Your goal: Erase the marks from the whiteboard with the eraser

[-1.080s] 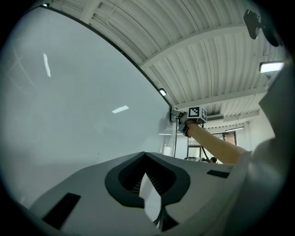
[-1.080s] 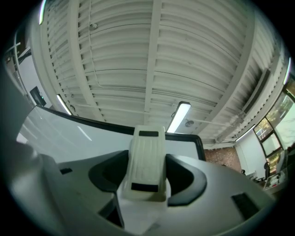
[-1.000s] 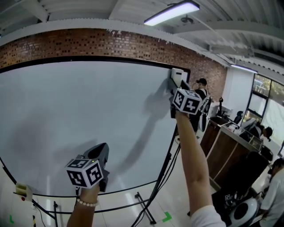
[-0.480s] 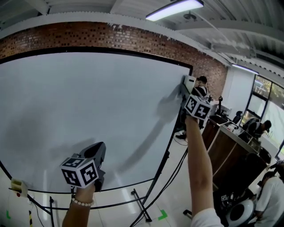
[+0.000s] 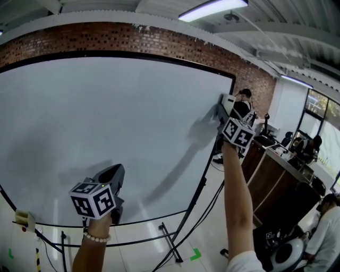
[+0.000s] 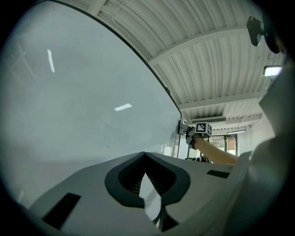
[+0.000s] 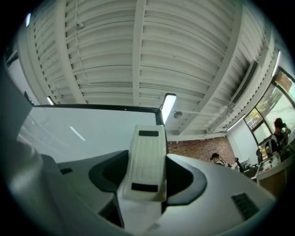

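A large whiteboard (image 5: 106, 127) with a black frame fills the head view; I see no marks on its surface. My right gripper (image 5: 225, 109) is raised at the board's right edge, shut on a white eraser (image 5: 229, 102). In the right gripper view the eraser (image 7: 146, 161) stands between the jaws with the board (image 7: 78, 131) to its left. My left gripper (image 5: 113, 178) hangs low near the board's bottom edge. Its jaws are shut with nothing between them in the left gripper view (image 6: 146, 182), facing the board (image 6: 69, 101).
The board stands on a black wheeled stand (image 5: 172, 241). To the right are a dark wooden counter (image 5: 276, 175) and several people (image 5: 244, 106). A small box (image 5: 24, 219) hangs at the board's lower left. Ceiling lights (image 5: 212, 9) run above.
My right gripper has carried the eraser rightward to the board's right edge. The left gripper has barely moved.
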`<state>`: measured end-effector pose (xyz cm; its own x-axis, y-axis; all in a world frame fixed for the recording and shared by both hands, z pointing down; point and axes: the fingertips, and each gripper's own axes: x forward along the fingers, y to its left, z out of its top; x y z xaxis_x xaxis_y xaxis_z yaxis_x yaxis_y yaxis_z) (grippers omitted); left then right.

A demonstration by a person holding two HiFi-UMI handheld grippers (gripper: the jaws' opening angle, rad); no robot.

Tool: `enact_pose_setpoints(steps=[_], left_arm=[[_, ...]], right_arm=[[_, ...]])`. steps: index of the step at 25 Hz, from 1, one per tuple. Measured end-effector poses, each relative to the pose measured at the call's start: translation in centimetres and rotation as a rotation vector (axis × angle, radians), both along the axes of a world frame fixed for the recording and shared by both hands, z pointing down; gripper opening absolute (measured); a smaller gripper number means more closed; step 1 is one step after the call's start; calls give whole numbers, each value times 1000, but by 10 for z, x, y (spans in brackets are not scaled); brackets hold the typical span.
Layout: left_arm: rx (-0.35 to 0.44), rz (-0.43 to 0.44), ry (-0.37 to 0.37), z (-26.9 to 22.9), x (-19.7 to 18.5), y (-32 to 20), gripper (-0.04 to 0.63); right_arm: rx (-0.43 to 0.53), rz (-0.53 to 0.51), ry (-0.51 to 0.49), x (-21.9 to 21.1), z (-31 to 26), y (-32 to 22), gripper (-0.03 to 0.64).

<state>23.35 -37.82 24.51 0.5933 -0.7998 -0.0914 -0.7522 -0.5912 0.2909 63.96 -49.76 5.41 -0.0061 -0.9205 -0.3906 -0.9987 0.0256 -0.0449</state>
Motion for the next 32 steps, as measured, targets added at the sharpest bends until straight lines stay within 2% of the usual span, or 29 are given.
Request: enact_pose_setpoints(steps=[6,14,23,27,32], left_arm=[[1,-10,-7,2,-11,2,-11],[24,-31,-29,-7,-26,15,-11],[32,-98,-19,-16,-72,31,-11],[43,-163,-16,-19,-105,37,-11],[46,-193,-31,-23,-142,44,-11]], right_arm=[[-1,-44,-10,-27,8,4,275],[1,-124,45,-103,13,17,273],[8,-164,85,-187,8,34,274],[18,-193,80,-229,9,39,273],[34,-225,82,-290,7,51,273]])
